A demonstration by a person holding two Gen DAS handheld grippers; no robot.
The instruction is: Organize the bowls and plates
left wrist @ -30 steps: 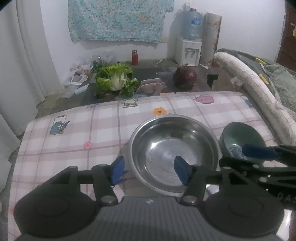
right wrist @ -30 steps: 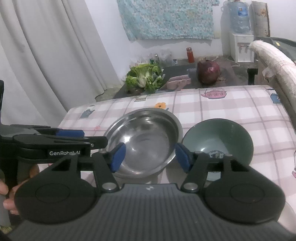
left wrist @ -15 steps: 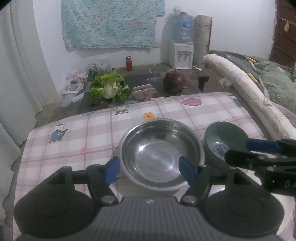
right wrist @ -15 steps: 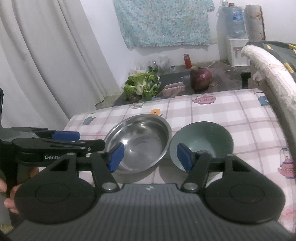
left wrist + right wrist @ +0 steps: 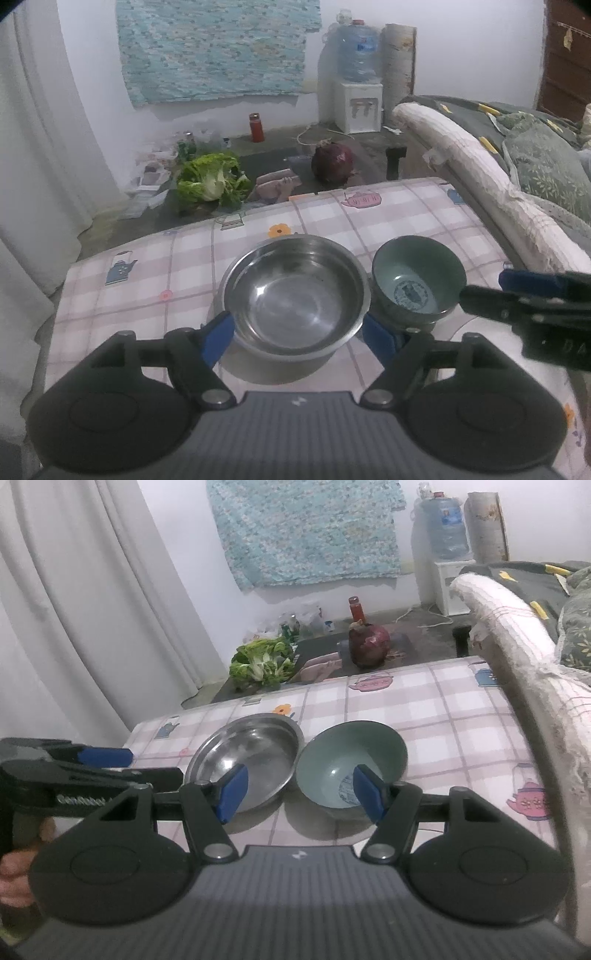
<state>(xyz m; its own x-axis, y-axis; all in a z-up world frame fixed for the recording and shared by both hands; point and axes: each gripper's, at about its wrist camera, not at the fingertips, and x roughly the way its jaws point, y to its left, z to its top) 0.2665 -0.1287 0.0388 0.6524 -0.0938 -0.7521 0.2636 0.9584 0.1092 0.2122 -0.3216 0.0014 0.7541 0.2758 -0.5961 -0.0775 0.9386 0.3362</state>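
On the pink checked worktop (image 5: 140,291), the round steel bowl (image 5: 295,295) lies just beyond the left gripper (image 5: 299,334), its fingers empty and just widened, beside the green ceramic bowl (image 5: 351,764) beyond the right gripper (image 5: 301,788), parted and empty.

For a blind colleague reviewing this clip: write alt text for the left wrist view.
A steel bowl and a smaller green bowl sit side by side on a pink checked tablecloth, seen past the left gripper, its blue-padded jaws open and holding nothing. The right gripper enters from the right edge; beyond the table lie leafy greens on the floor.
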